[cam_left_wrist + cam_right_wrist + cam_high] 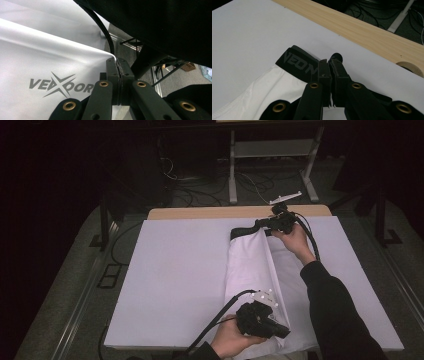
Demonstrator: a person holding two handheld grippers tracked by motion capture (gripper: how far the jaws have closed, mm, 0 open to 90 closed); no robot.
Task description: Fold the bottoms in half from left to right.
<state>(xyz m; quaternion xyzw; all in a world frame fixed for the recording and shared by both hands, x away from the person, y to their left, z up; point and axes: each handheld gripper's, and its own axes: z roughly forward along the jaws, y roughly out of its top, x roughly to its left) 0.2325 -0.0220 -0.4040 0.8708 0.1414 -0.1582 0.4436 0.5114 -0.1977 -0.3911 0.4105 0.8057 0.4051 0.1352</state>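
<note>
- The white garment [260,280] is lying on the white sheet [175,270] covering the table [210,213] — a lengthwise fold is being held up as a ridge.
- The left gripper [280,330] is pinching the near hem; its own view is revealing a grey printed logo [61,85].
- The right gripper [260,224] is clamping the far end — its view is showing the black lettered waistband [299,63] between closed jaws.

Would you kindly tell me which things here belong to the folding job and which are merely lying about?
In use:
- white garment, lifted along a fold
- its black waistband
- left hand-held gripper, shut on the hem
- right hand-held gripper, shut on the waistband

Lying about:
- floor cables
- white frame legs
</note>
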